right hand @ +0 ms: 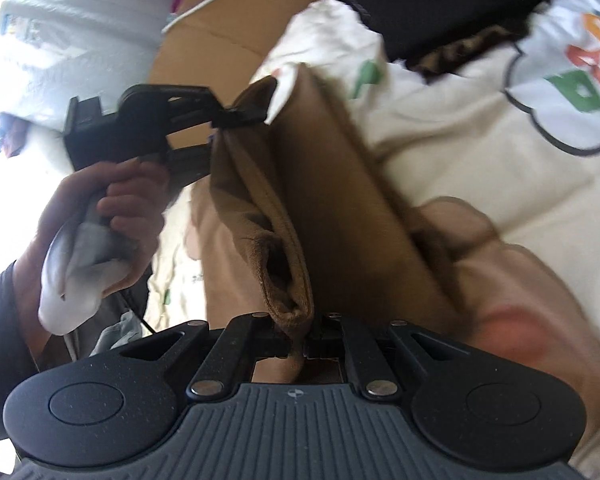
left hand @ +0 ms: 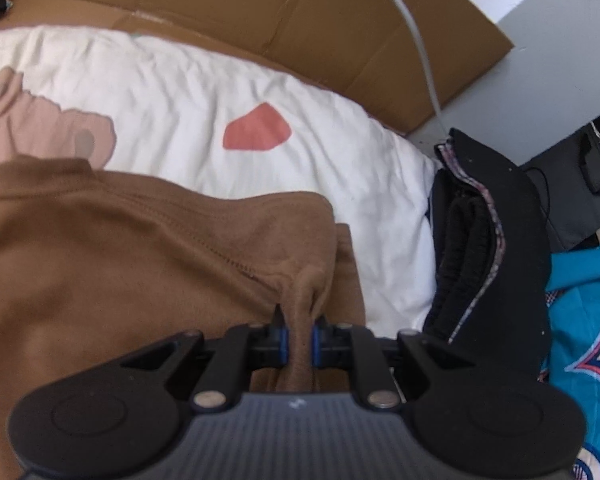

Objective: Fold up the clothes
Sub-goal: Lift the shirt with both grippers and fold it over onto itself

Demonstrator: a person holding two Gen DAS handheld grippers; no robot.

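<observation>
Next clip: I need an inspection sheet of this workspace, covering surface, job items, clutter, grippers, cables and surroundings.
Surface: white printed quilt, wrinkled.
Job's things: brown garment, partly folded, lying on the quilt.
Clutter: black clothes and a teal printed fabric beside the quilt.
Grippers: left hand-held gripper shut on a pinch of the brown garment; right hand-held gripper shut on its folded edge.
Cables: white cable running across the cardboard.
Surroundings: flattened cardboard behind the quilt; grey floor.

White bedding (left hand: 172, 92) open ahead; black clothes pile (left hand: 496, 248) blocks right (cardboard (left hand: 300, 8) behind).
</observation>
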